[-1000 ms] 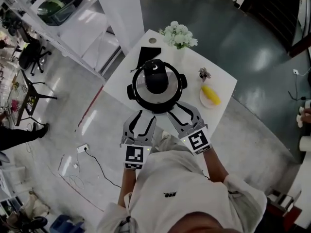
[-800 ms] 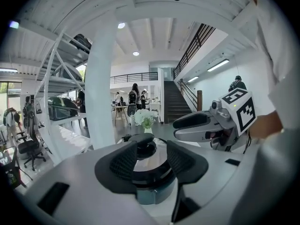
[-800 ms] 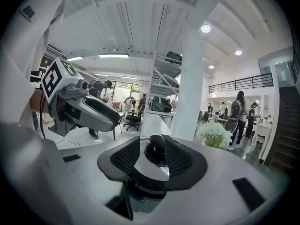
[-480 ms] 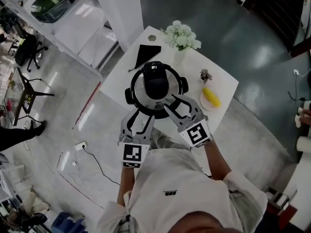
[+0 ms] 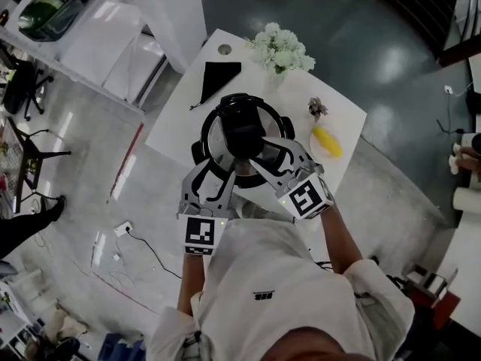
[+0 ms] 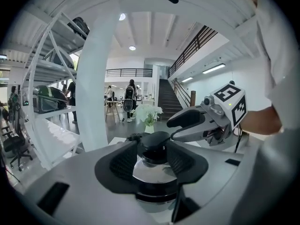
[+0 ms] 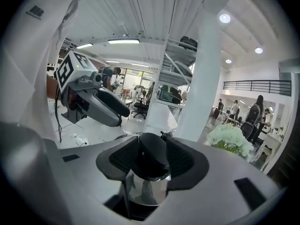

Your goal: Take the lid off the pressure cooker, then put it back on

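Observation:
The pressure cooker (image 5: 214, 138) stands in the middle of a white table (image 5: 174, 119), its steel lid (image 5: 222, 130) on, with a black handle (image 5: 240, 125) on top. My right gripper (image 5: 263, 153) reaches over the lid from the near right. Its jaws have just been opening a little, and the handle (image 7: 152, 154) sits in the narrow gap between the pads, which are not seen pressing on it. My left gripper (image 5: 214, 174) is at the cooker's near rim, open, with the handle (image 6: 154, 142) ahead between its fingers.
At the table's far edge stand white flowers (image 5: 279, 50), with a black cloth (image 5: 218, 77) to their left. A small plant (image 5: 316, 109) and a yellow thing on a plate (image 5: 325, 141) lie to the cooker's right. A white column (image 5: 165, 13) rises beyond the table.
Both grippers have moved forward from the table's near edge onto the cooker. The right one now reaches the lid's handle, and the left one the near rim.

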`<state>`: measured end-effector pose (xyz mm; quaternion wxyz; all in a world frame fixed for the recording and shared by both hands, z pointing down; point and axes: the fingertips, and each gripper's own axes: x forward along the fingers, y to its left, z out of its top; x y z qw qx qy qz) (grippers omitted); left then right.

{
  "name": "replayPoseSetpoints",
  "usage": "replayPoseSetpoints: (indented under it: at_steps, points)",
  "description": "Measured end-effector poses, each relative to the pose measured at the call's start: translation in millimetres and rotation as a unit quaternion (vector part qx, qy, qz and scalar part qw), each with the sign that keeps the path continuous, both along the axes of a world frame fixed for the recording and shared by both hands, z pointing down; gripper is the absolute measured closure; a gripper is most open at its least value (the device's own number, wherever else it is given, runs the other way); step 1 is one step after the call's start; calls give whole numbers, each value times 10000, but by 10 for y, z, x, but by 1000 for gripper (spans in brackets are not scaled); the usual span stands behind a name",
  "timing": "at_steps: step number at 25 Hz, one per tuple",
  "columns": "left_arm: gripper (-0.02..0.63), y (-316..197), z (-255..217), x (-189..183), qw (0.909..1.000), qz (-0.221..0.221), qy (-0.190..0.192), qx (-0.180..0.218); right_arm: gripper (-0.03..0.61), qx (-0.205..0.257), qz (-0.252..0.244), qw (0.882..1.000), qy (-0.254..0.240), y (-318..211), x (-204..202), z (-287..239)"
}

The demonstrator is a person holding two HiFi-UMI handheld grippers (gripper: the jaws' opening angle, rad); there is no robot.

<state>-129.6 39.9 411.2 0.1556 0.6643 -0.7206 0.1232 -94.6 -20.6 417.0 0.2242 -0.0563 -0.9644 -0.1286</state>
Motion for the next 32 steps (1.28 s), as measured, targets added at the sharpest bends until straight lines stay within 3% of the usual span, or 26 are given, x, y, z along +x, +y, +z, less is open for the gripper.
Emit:
replayPoseSetpoints:
  at_steps: [8,17,22,32]
  points:
    - [400,-103,149,-182,9991,314,274,-56,360,164,-462,9977,464,-51,-213,143]
    - [400,-204,257,-365,9977,492,452,-85,291,255,-1146,9868,1117,-28,-390,320]
    - [400,-264,297,-445,9972,522,529,-97,287,171,-1584,9751,1541,-25,-479,358]
    - [400,-330,374,-563,9967,484,628,-150,279,155,-2551,9411,2213,15,-494,567]
